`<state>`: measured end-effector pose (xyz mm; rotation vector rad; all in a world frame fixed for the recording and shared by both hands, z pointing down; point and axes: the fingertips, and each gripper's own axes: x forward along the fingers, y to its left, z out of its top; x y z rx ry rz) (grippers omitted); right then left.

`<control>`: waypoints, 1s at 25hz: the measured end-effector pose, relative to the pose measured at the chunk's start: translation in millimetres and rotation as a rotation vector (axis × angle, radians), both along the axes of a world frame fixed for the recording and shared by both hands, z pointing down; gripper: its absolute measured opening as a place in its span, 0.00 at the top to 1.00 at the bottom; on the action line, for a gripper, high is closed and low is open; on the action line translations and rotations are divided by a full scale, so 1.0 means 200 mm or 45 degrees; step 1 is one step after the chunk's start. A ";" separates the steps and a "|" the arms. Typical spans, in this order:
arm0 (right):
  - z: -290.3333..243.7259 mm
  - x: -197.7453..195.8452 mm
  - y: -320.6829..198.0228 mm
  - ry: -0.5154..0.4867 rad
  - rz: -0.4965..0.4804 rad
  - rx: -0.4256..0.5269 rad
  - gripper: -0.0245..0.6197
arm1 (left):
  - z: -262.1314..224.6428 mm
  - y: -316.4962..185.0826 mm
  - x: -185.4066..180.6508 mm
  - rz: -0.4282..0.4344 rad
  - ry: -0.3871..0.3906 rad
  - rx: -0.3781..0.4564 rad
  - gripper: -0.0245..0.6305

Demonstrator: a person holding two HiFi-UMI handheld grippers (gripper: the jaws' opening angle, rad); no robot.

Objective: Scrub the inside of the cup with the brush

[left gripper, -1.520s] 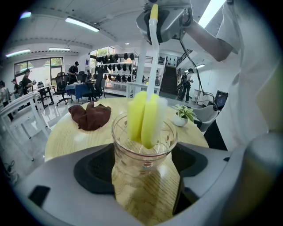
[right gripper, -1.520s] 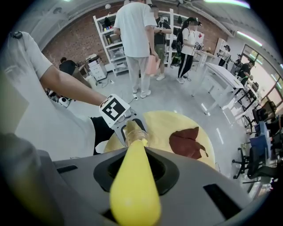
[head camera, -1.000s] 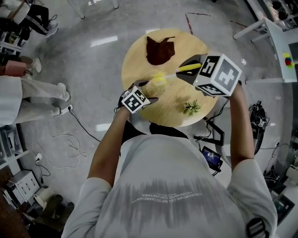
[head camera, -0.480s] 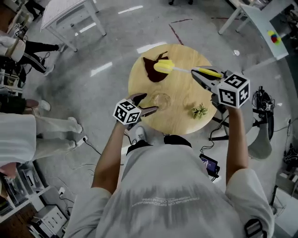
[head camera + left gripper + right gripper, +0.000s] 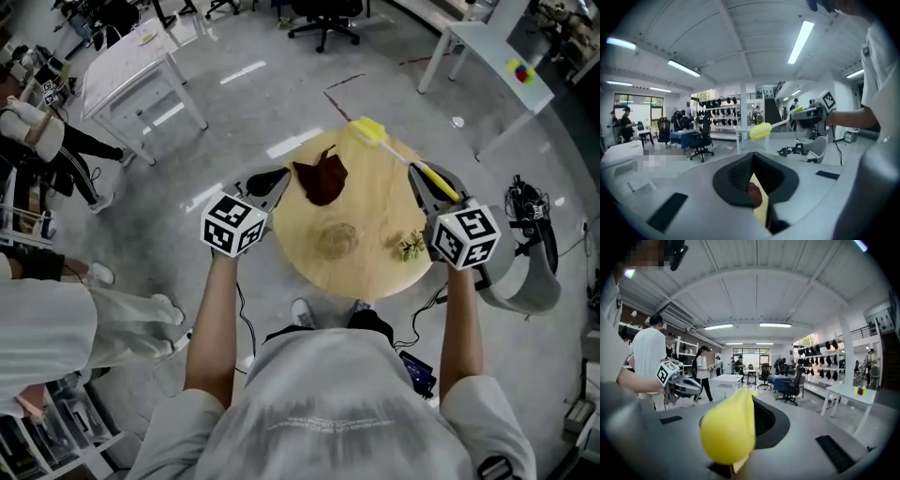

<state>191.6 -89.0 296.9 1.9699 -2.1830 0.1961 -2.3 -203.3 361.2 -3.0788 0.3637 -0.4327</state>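
Observation:
A clear glass cup [image 5: 336,240] stands upright and alone in the middle of the round wooden table [image 5: 375,202]. My left gripper [image 5: 269,186] hovers off the table's left edge, well apart from the cup. Its jaws have just been closing and now stand shut with nothing between them. My right gripper [image 5: 427,185] is shut on the yellow handle of the brush [image 5: 412,161], over the table's right side. The yellow sponge head [image 5: 367,129] reaches past the far rim. That head [image 5: 761,131] also shows in the left gripper view, and the handle [image 5: 729,425] fills the right gripper view.
A dark red cloth [image 5: 321,178] lies on the table's far left part and a small green plant-like item [image 5: 411,247] near its right edge. Around the table are a white desk [image 5: 131,75], an office chair [image 5: 323,19], a grey seat [image 5: 525,281] and a person's white-clad legs [image 5: 47,328].
The left gripper let go of the cup, drew back to the left, rose and shut. The right gripper lifted the brush out of the cup, swinging its head to the far rim.

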 end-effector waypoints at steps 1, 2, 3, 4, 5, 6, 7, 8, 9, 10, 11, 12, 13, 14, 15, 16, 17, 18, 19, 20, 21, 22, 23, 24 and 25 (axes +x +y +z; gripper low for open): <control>-0.04 0.01 0.01 0.029 0.013 0.024 0.87 | -0.12 -0.01 0.00 0.016 0.031 0.036 0.94; -0.09 0.01 0.02 0.051 0.020 0.048 0.87 | -0.23 -0.02 0.01 0.026 0.058 0.077 0.94; -0.14 0.02 0.03 0.067 0.024 0.070 0.87 | -0.33 -0.02 0.01 0.027 0.076 0.126 0.94; -0.19 0.03 0.05 0.080 0.026 0.092 0.87 | -0.43 -0.02 0.02 0.020 0.088 0.181 0.94; -0.24 0.05 0.06 0.094 0.027 0.113 0.87 | -0.52 -0.02 0.04 0.006 0.097 0.236 0.94; -0.28 0.06 0.07 0.111 0.026 0.130 0.87 | -0.60 -0.02 0.05 -0.013 0.107 0.283 0.94; -0.33 0.08 0.07 0.126 0.020 0.144 0.87 | -0.67 -0.02 0.07 -0.033 0.121 0.317 0.94; -0.36 0.09 0.08 0.137 0.011 0.154 0.87 | -0.73 -0.02 0.09 -0.054 0.138 0.337 0.94; -0.38 0.10 0.10 0.142 -0.001 0.158 0.87 | -0.77 -0.02 0.11 -0.076 0.151 0.349 0.94; -0.40 0.10 0.12 0.143 -0.013 0.157 0.87 | -0.80 -0.01 0.12 -0.097 0.160 0.355 0.94; -0.42 0.11 0.15 0.143 -0.023 0.155 0.87 | -0.82 0.01 0.13 -0.116 0.163 0.361 0.93; -0.43 0.11 0.17 0.142 -0.031 0.156 0.87 | -0.84 0.03 0.15 -0.132 0.163 0.368 0.94; -0.46 0.13 0.17 0.144 -0.038 0.163 0.87 | -0.86 0.03 0.16 -0.145 0.162 0.379 0.93; -0.48 0.14 0.17 0.150 -0.046 0.173 0.87 | -0.88 0.04 0.18 -0.159 0.159 0.394 0.93; -0.51 0.16 0.16 0.158 -0.055 0.182 0.87 | -0.91 0.04 0.20 -0.173 0.154 0.413 0.93; -0.52 0.17 0.16 0.163 -0.065 0.187 0.87 | -0.92 0.05 0.22 -0.185 0.148 0.430 0.93; -0.54 0.18 0.16 0.164 -0.076 0.188 0.87 | -0.94 0.06 0.24 -0.194 0.142 0.444 0.93; -0.54 0.19 0.16 0.163 -0.084 0.188 0.87 | -0.95 0.07 0.25 -0.200 0.140 0.454 0.93; -0.55 0.20 0.15 0.162 -0.088 0.188 0.87 | -0.96 0.08 0.27 -0.204 0.140 0.462 0.93; -0.55 0.21 0.15 0.162 -0.088 0.187 0.87 | -0.97 0.09 0.28 -0.208 0.139 0.471 0.93; -0.56 0.21 0.15 0.163 -0.089 0.185 0.87 | -0.98 0.09 0.29 -0.211 0.136 0.479 0.93; -0.56 0.21 0.14 0.163 -0.092 0.183 0.87 | -0.99 0.09 0.29 -0.213 0.132 0.484 0.93; -0.56 0.20 0.13 0.163 -0.096 0.182 0.87 | -0.99 0.08 0.29 -0.215 0.129 0.487 0.93; -0.56 0.19 0.12 0.164 -0.100 0.181 0.87 | -1.00 0.08 0.28 -0.218 0.129 0.489 0.93; -0.56 0.18 0.12 0.165 -0.103 0.180 0.87 | -1.00 0.08 0.27 -0.221 0.132 0.492 0.93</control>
